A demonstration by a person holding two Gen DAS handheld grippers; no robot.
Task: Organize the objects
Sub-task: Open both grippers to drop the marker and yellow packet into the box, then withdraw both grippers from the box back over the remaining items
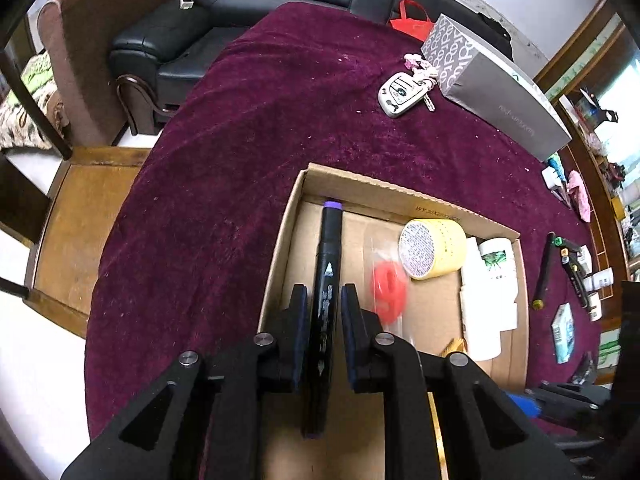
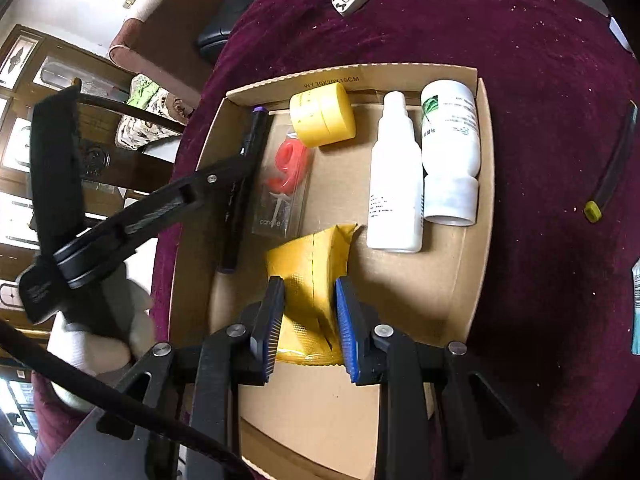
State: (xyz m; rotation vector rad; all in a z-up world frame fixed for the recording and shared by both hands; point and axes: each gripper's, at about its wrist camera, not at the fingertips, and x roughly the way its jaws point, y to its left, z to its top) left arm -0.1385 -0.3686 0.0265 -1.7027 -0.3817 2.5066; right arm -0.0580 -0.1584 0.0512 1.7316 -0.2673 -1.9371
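Two handheld grippers work over a shallow cardboard box (image 2: 486, 152) set on a table draped in a dark purple cloth (image 1: 248, 128). The left gripper (image 1: 324, 296) straddles a black marker (image 1: 328, 264) with a purple cap, which lies lengthwise along the box's left wall; narrow gaps show between the pads and the barrel, so the jaws read as released or barely touching rather than clamped. The right gripper (image 2: 310, 286) has its blue-padded fingers pressed against both sides of a yellow packet (image 2: 310, 264), grasping it just above the box floor at the near end. Also in the box: a clear sleeve holding a red number-nine candle (image 2: 286, 164) beside the marker, a yellow round container (image 2: 324, 120) lying on its side against the far wall, and a white spray bottle (image 2: 394, 184) lying touching a white bottle with a green leaf label (image 2: 450, 140) on the right side. Outside the box on the cloth lie a white key fob (image 1: 400, 94) next to a grey patterned carton (image 1: 492, 88), and a second dark marker with a yellow-green cap (image 2: 612, 168) to the right. A black leather sofa (image 1: 240, 12) stands beyond the table.
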